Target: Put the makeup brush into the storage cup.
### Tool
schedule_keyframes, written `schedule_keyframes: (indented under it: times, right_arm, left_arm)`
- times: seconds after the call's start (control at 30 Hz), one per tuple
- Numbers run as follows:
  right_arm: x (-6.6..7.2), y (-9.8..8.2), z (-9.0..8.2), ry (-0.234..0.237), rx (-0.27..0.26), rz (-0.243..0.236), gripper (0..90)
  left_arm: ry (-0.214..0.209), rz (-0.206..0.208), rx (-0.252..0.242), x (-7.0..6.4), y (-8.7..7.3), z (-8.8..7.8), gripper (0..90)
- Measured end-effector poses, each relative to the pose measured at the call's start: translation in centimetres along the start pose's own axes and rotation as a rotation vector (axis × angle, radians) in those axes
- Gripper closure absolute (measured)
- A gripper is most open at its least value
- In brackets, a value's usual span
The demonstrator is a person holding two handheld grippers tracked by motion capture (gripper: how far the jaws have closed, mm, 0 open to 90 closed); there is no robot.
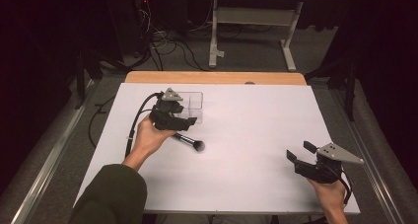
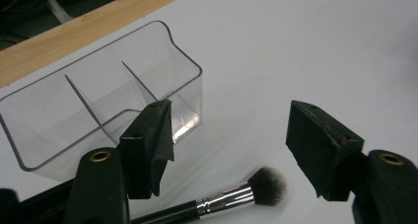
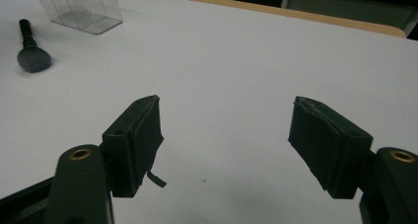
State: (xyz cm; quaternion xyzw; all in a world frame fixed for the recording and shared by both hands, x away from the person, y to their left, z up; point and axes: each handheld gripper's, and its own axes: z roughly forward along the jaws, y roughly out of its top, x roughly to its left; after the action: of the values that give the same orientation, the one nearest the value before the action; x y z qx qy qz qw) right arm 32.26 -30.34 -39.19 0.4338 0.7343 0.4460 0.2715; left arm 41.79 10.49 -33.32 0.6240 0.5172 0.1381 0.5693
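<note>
Unlabelled makeup brush beside unmarked clear organizer

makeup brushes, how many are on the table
1. The makeup brush lies flat on the white table, just in front of the clear divided organizer and under the open left gripper. None stands in the organizer's compartments.
</note>
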Motion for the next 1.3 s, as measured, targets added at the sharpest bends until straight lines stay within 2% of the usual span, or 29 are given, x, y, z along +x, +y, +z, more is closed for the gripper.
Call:
schedule_keyframes:
  times: [0.1,0.37,0.53,0.63,0.77,1.07,1.3]
  right_arm:
    - [0.0,0.0,0.0,0.0,0.003,-0.005,30.0]
    - [0.0,0.0,0.1,0.001,0.0,-0.012,30.0]
    - [0.0,0.0,0.0,-0.003,0.003,-0.011,30.2]
    - [0.0,0.0,0.0,-0.005,0.0,-0.011,30.2]
    - [0.0,0.0,0.0,-0.004,0.003,-0.009,30.2]
    - [0.0,0.0,0.0,-0.004,0.001,-0.013,30.2]
    - [0.0,0.0,0.0,-0.005,-0.002,-0.013,30.3]
  left_arm:
    - [0.004,-0.008,0.014,0.0,0.1,0.1,34.1]
    - [0.028,0.03,0.054,0.0,-0.1,0.2,34.0]
    - [0.052,0.061,0.106,0.2,-0.2,0.4,33.9]
    - [0.054,0.052,0.116,0.2,-0.3,0.6,33.9]
    - [0.071,0.068,0.159,0.3,-0.4,0.9,33.8]
    - [0.099,0.106,0.207,0.2,-0.5,1.1,36.6]
    - [0.095,0.118,0.245,0.1,-0.6,1.1,39.6]
